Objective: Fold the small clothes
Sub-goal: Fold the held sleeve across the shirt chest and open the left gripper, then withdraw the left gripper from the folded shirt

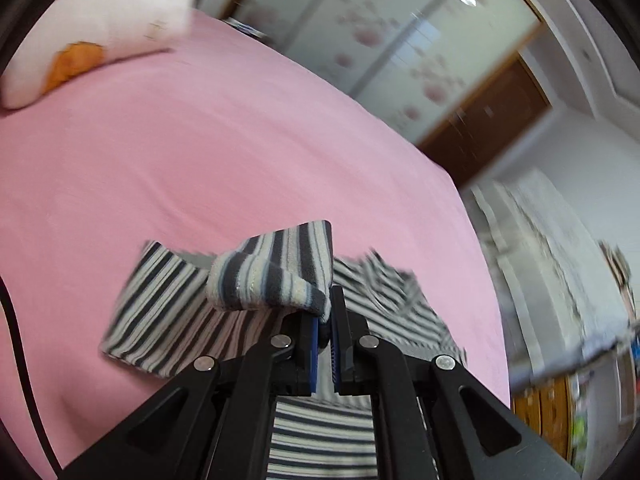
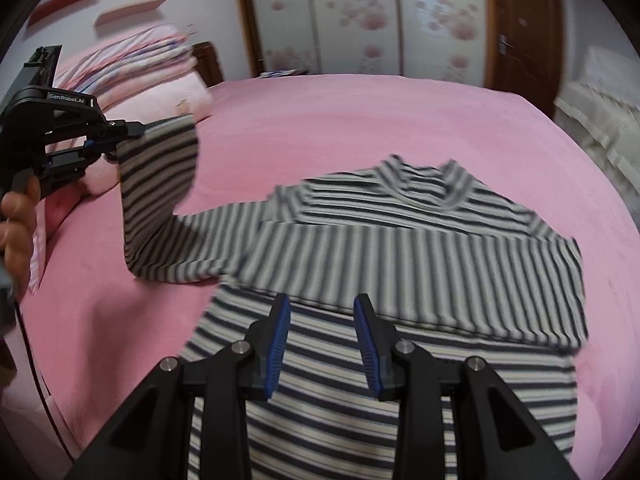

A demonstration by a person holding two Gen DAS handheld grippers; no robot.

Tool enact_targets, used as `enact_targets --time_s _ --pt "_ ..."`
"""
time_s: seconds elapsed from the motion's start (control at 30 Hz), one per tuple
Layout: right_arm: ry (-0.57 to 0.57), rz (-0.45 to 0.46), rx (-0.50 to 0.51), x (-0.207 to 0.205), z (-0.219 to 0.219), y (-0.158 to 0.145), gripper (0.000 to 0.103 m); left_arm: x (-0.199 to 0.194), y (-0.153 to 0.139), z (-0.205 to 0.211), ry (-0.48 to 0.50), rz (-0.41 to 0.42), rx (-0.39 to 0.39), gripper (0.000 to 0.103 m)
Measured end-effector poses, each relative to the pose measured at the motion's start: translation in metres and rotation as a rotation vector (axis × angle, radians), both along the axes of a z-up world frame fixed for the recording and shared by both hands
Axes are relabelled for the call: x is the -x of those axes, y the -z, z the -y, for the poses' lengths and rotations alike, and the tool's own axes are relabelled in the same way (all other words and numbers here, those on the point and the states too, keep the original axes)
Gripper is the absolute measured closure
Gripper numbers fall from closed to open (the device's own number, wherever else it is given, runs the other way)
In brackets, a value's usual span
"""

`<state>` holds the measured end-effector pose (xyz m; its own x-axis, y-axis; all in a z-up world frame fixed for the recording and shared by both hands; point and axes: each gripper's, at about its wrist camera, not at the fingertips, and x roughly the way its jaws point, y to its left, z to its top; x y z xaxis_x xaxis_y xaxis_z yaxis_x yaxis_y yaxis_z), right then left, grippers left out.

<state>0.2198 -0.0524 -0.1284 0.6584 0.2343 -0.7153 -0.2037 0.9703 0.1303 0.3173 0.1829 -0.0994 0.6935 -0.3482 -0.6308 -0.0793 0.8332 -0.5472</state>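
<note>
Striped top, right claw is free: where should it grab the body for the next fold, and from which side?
Probably the hem corner of the striped top on the camera's right, coming from the bare pink bedsheet beyond it. There the edge lies flat and free. The right claw hovers open over mid-body, where there is no edge to pinch. The left claw holds the sleeve cuff raised.

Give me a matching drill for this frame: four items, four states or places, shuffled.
Items:
1. left tool
2. right tool
3. striped sleeve
4. pillow

States:
A. open, nothing between its pads
B. lifted off the bed
C. lying at the far end of the pink bed
D. shut on a cuff

Pairs: 1-D, 2-A, 3-B, 4-C
</note>
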Motion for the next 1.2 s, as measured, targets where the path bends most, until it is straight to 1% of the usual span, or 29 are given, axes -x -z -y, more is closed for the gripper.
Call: enact_targets --time_s 0.1,0.2,0.23,0.3,0.37,0.4,0.43,0.5,0.53,0.6,0.63,0.67,0.7,0.73,0.8,0.83,0.9,0.97,1.0,1.03,1.1,1.13,1.2 --pt "0.044 -0.011 -0.002 0.001 0.028 0.007 0.070 -0.006 0.021 0.051 0.072 -0.039 0.011 0.100" --pt "0.082 -0.036 -0.013 -0.001 0.056 0.018 0.070 -0.006 0.055 0.093 0.132 -0.096 -0.002 0.100" --pt "0.093 -0.044 -0.012 -0.001 0.064 0.022 0.070 -0.002 0.067 0.107 0.149 -0.114 -0.010 0.100" --pt "0.103 -0.057 -0.015 -0.001 0.075 0.029 0.070 0.005 0.094 0.125 0.171 -0.144 -0.060 0.100" --pt "0.112 -0.078 -0.016 -0.003 0.084 0.038 0.070 0.003 0.120 0.133 0.194 -0.186 -0.085 0.099" --pt "0.110 -0.089 -0.022 -0.003 0.088 0.042 0.070 -0.001 0.129 0.129 0.195 -0.203 -0.090 0.095" --pt "0.111 -0.100 -0.029 -0.006 0.091 0.046 0.070 0.004 0.136 0.126 0.199 -0.218 -0.089 0.091" --pt "0.109 -0.108 -0.035 -0.008 0.093 0.050 0.070 0.010 0.148 0.120 0.196 -0.235 -0.067 0.078" --pt "0.107 -0.111 -0.037 -0.010 0.093 0.051 0.070 0.020 0.149 0.122 0.193 -0.234 -0.052 0.075" --pt "0.094 -0.111 -0.049 -0.017 0.091 0.050 0.070 0.025 0.146 0.113 0.196 -0.214 -0.035 0.064" --pt "0.083 -0.111 -0.056 -0.020 0.089 0.049 0.070 0.027 0.140 0.110 0.198 -0.203 -0.044 0.059" --pt "0.069 -0.111 -0.063 -0.025 0.085 0.047 0.070 0.032 0.136 0.105 0.199 -0.187 -0.060 0.053" --pt "0.056 -0.110 -0.071 -0.029 0.082 0.044 0.070 0.037 0.128 0.098 0.202 -0.160 -0.085 0.050" --pt "0.042 -0.111 -0.078 -0.032 0.078 0.042 0.070 0.039 0.120 0.093 0.204 -0.140 -0.111 0.050" --pt "0.016 -0.111 -0.094 -0.041 0.068 0.037 0.070 0.047 0.102 0.076 0.196 -0.081 -0.203 0.049" --pt "0.002 -0.112 -0.107 -0.047 0.062 0.034 0.070 0.049 0.093 0.067 0.175 -0.055 -0.251 0.048" --pt "-0.021 -0.125 -0.133 -0.056 0.052 0.034 0.070 0.059 0.089 0.039 0.106 -0.024 -0.337 0.044" --pt "-0.046 -0.159 -0.173 -0.069 0.043 0.038 0.070 0.064 0.095 0.012 0.028 -0.041 -0.384 0.044" --pt "-0.059 -0.188 -0.199 -0.076 0.039 0.043 0.070 0.064 0.102 -0.002 -0.014 -0.066 -0.404 0.044" --pt "-0.073 -0.222 -0.232 -0.084 0.037 0.048 0.070 0.064 0.110 -0.014 -0.048 -0.097 -0.415 0.044" --pt "-0.072 -0.281 -0.274 -0.096 0.030 0.058 0.070 0.066 0.127 -0.037 -0.097 -0.151 -0.404 0.044" --pt "-0.067 -0.285 -0.272 -0.097 0.029 0.059 0.070 0.068 0.133 -0.045 -0.111 -0.167 -0.402 0.044" --pt "-0.074 -0.259 -0.238 -0.095 0.020 0.055 0.070 0.068 0.145 -0.055 -0.122 -0.183 -0.395 0.044"
